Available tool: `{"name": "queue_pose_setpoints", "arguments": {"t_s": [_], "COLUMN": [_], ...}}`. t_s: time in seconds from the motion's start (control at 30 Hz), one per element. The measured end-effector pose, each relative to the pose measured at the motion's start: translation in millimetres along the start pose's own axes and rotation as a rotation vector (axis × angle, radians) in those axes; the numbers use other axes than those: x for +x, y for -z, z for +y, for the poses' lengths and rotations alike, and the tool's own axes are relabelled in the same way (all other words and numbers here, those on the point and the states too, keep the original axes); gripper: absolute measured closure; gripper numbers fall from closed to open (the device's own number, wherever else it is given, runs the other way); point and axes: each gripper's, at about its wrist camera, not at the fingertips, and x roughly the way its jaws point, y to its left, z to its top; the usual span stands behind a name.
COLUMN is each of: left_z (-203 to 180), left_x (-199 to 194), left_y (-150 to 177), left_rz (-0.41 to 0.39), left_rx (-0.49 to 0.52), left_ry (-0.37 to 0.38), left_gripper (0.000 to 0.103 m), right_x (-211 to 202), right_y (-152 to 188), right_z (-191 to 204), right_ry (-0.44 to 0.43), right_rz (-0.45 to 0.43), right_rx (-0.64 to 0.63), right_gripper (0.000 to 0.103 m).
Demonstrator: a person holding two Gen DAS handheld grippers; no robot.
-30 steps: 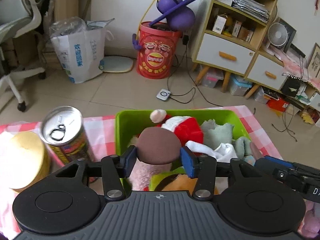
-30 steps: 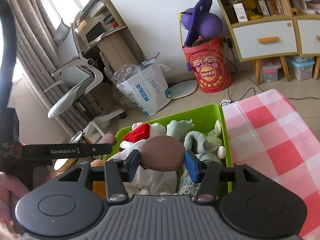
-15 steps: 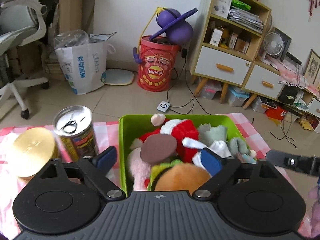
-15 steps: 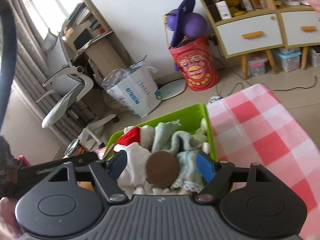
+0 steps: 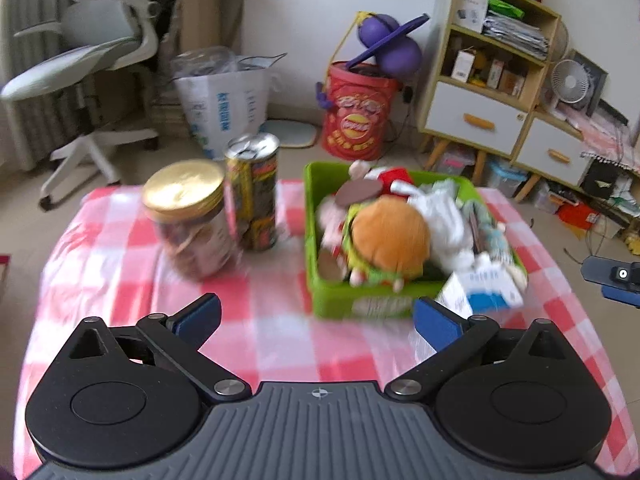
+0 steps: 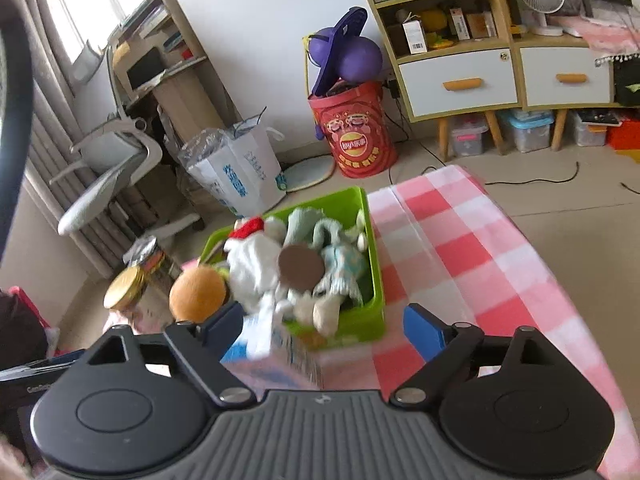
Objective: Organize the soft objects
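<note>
Ahead of both claws, the green bin [image 5: 320,280] brims with soft toys: burger plush [image 5: 386,236], white plush [image 6: 252,262]. Left claw [image 5: 316,318] and right claw [image 6: 324,326] gape wide, empty; a tissue pack [image 6: 276,354] lies between the right claw's fingers.

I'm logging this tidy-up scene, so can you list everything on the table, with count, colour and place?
green bin: 1, green, right half of the checked cloth, full of soft toys
burger plush: 1, orange-tan, on top of the pile at the bin's near left
brown discs: 2 or more, brown, lying on the toys
tissue pack: 1, white and blue, at the bin's near right corner
drink can: 1, yellow and dark, left of the bin
jar: 1, clear with gold lid, beside the can
tablecloth: 1, red and white check
left hand-held gripper: 1, black with blue pads, open, empty
right hand-held gripper: 1, same, open, empty
</note>
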Motion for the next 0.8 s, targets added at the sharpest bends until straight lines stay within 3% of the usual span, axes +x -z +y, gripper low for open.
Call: {"name": "queue_pose_setpoints", "arguments": {"t_s": [0.37, 0.5, 0.8], "left_z": [-17, -16, -26], "left_x": [-47, -61, -72], "left_y": [61, 69, 76], "left_rz": [0.079, 0.075, 0.047], "left_rx": [-0.022, -0.067, -0.033], "left_ry": [-0.121, -0.120, -0.141], "left_gripper": [0.005, 0.005, 0.005], "right_x": [-54, -60, -57], "right_y": [50, 64, 69], "right_z": [49, 61, 61], "right_ry": [0.090, 0.129, 0.146], "right_rz": [0.033, 0.033, 0.078], "right_rx": [-0.094, -0.128, -0.093], "right_gripper": [0.026, 0.025, 0.025]}}
